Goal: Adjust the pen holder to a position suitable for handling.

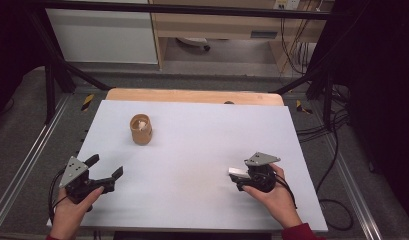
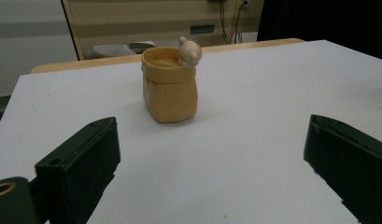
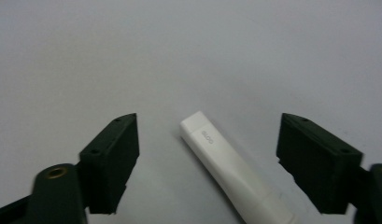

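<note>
White desk (image 1: 192, 145): right hand-held gripper (image 3: 207, 154) gapes wide around a white stick (image 3: 235, 172); left hand-held gripper (image 2: 212, 158) waits open. Next, probably squeeze it.

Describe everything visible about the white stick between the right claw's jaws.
The white stick is a slim, smooth, plastic-looking bar with a squared end, small grey lettering near that end and a seam farther down. It lies flat and diagonal on the pale table, between the open jaws of the right claw, neither jaw touching it.
</note>
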Demonstrator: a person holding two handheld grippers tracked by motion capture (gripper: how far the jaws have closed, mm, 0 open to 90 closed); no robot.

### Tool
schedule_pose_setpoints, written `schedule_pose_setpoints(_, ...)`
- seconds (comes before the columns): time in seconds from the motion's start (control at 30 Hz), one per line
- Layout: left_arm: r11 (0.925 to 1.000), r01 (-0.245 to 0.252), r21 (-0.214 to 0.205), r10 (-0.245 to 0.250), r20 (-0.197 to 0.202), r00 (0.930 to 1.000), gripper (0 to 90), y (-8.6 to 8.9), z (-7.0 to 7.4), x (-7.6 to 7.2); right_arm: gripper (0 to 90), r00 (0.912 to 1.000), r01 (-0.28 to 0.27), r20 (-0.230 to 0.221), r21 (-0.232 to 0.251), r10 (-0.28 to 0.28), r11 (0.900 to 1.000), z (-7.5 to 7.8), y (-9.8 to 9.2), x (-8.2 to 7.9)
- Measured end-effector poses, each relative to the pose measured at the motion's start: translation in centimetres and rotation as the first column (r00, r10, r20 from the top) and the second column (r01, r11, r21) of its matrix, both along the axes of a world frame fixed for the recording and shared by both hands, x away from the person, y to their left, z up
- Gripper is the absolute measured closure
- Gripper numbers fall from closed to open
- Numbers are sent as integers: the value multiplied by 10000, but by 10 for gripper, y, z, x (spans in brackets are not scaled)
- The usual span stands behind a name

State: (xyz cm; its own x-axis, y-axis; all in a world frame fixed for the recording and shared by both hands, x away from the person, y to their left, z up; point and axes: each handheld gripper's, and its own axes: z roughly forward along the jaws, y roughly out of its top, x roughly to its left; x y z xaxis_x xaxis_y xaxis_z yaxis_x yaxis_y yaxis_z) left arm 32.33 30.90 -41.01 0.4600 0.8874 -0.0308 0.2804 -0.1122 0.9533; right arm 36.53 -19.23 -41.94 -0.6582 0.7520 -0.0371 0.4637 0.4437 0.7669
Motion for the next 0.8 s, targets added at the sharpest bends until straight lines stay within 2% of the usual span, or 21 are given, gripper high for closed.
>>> schedule_pose_setpoints(0.1,10000,9,-10,-9,5,10000,35,0,0,0,107,9998,134,-161,-238,-138,9996,2,-6,5)
schedule_pose_setpoints(0.2,10000,13,0,-13,0,10000,35,0,0,0,45,9990,160,-401,-273,-171,9995,5,-12,9)
schedule_pose_setpoints(0.3,10000,19,11,-19,-17,10000,35,0,0,0,35,9996,-9,-267,-428,-2,9991,7,-16,11)
schedule_pose_setpoints(0.57,10000,18,4,-18,-32,10000,35,-1,0,0,45,9988,-188,-463,-787,152,9967,13,-21,17)
schedule_pose_setpoints(0.8,10000,32,7,-32,-51,10000,35,-1,-1,0,48,9968,-393,-736,-1123,311,9929,12,-20,21)
